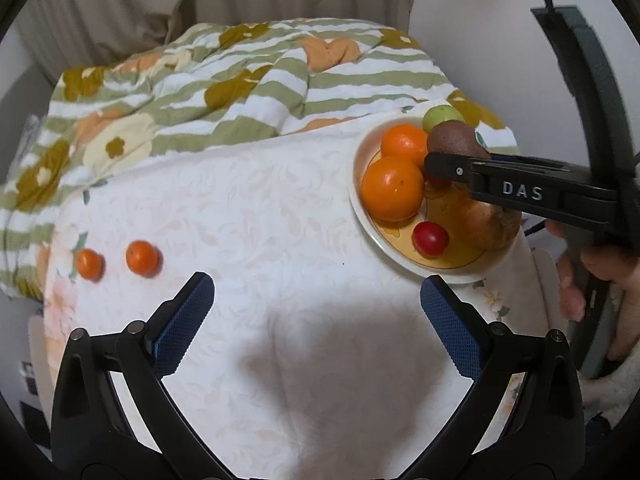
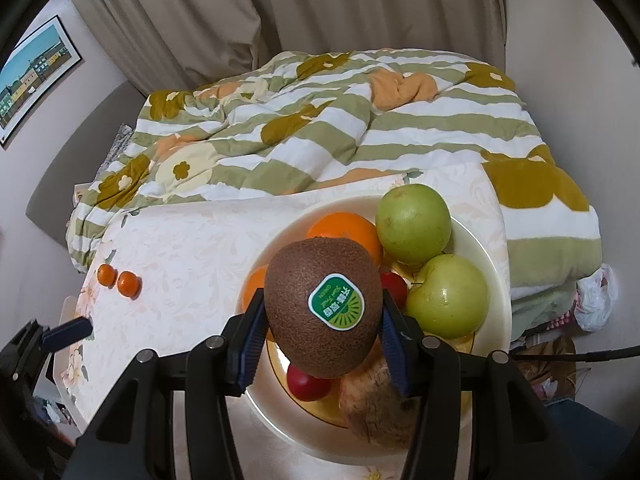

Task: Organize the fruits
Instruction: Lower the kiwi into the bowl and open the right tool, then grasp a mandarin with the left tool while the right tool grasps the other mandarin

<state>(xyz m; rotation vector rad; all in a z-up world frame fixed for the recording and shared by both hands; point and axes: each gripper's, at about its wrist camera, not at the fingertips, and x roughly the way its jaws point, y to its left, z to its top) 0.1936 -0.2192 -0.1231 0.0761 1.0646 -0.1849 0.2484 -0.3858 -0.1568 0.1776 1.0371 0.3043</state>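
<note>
My right gripper is shut on a brown kiwi with a green sticker, held just above the cream plate. On the plate lie two green apples, two oranges, small red fruits and a brownish fruit. In the left wrist view the kiwi shows above the plate, pinched by the right gripper. My left gripper hangs open over the white cloth with nothing between its fingers. Two small mandarins lie on the cloth at the left.
The white patterned cloth covers the table. Behind it lies a rumpled green-striped flowered quilt with curtains beyond. A hand holds the right gripper's handle at the right edge. A plastic bag and clutter lie low on the right.
</note>
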